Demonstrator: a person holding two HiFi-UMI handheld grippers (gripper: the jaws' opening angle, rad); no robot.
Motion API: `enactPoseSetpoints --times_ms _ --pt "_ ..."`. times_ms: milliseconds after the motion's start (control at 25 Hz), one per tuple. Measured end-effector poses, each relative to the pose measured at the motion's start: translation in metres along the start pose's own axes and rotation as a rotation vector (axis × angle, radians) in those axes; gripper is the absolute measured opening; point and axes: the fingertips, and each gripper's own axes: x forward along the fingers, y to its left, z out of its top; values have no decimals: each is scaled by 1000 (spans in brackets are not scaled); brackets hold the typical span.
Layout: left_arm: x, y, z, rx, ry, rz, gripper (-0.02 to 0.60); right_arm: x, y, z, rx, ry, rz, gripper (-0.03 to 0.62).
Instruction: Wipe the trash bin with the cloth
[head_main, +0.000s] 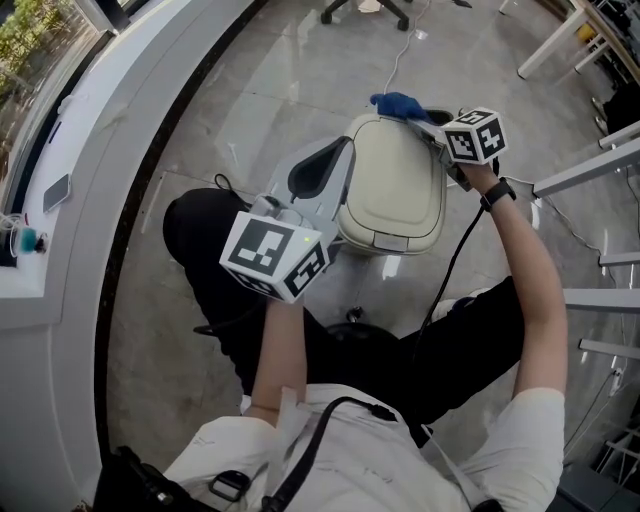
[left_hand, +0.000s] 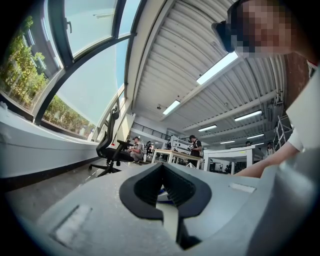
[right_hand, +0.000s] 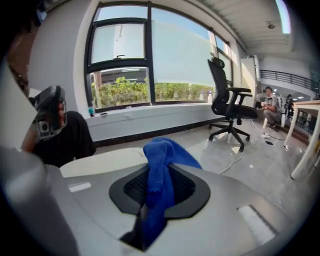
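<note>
Trash bin (head_main: 392, 185) dead centre on the floor, cream lid up. Left gripper (head_main: 338, 165) pinched on its 9 o'clock rim, probably to steady it. Right gripper (right_hand: 157, 200) clamped on the bunched blue cloth (head_main: 398, 103) at 12 o'clock, poised to wipe.

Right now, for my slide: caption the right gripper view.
Right gripper holds a blue cloth at the beige trash bin.

White short-sleeved shirt (head_main: 350, 455) at 6 o'clock, black trousers (head_main: 300, 335), black chest strap (head_main: 318, 432), black wristwatch (head_main: 497, 193) at 2 o'clock.
</note>
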Motion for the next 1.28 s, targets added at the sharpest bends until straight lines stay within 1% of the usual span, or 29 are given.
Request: enactPoseSetpoints --times_ms 80,120,280,400,520,680,760,800,840,880,960,1040,1080,1160,1280 --pt "0 -1 0 -1 0 -4 -3 -3 19 -11 -109 10 42 63" --pt "1 -1 0 -2 -1 -5 -3 -6 29 -13 -147 12 64 63" --pt "0 -8 0 -8 -2 -14 -3 -21 74 -20 -174 22 218 63" --pt "0 -12 -1 -12 0 -28 -3 -33 110 -32 -244 29 312 63" --pt "-4 -11 -1 -10 -1 -36 -3 -45 147 -47 -237 66 420 61" --pt "-3 -18 2 -7 5 -46 -3 -66 201 -73 -212 159 571 61" --pt "-3 -24 0 7 19 -53 -3 -71 226 -89 -184 199 618 61" --pt "-4 -27 -2 18 27 -59 -3 -72 234 -93 -160 198 611 61" --pt "-4 -32 -2 29 34 -67 -3 -74 236 -92 -125 169 570 61" --pt "-3 -38 0 39 36 -75 -3 -77 229 -83 -79 111 493 61" --pt "-1 -49 13 52 34 -89 -3 -93 200 -49 3 -44 292 61" --pt "-8 -60 26 62 37 -99 -3 -121 179 -10 32 -187 103 61" --pt "-15 -66 29 71 39 -105 -3 -136 177 6 33 -250 29 61" --pt "-32 -77 32 90 40 -123 -3 -162 187 29 35 -358 -85 61" --pt "-65 -88 32 96 33 -156 -3 -190 222 44 56 -490 -213 63"
